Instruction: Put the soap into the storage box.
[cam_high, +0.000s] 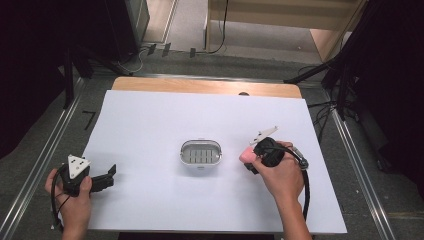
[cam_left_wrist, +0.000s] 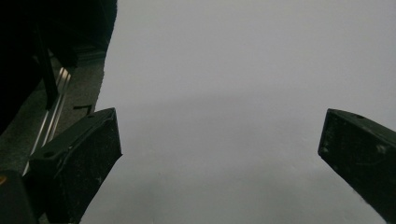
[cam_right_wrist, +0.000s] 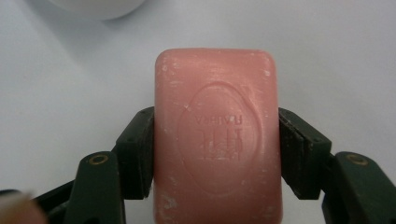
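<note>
A pink bar of soap (cam_right_wrist: 218, 135) with an embossed oval stamp sits between the two black jaws of my right gripper (cam_right_wrist: 217, 140), which is shut on its long sides. In the high view the soap (cam_high: 246, 155) pokes out of the right gripper (cam_high: 251, 159) just right of a white oval soap dish (cam_high: 200, 153) with a slotted grey insert. My left gripper (cam_high: 111, 176) rests at the table's front left, held by a hand. In the left gripper view its jaws stand wide apart around the left gripper (cam_left_wrist: 219, 144) midpoint, over bare white surface.
A white sheet (cam_high: 165, 120) covers the wooden table (cam_high: 205, 86). Metal rails (cam_high: 45, 160) run along both sides, with dark stands and cables beyond. The rim of the dish (cam_right_wrist: 93, 7) shows at the top of the right gripper view.
</note>
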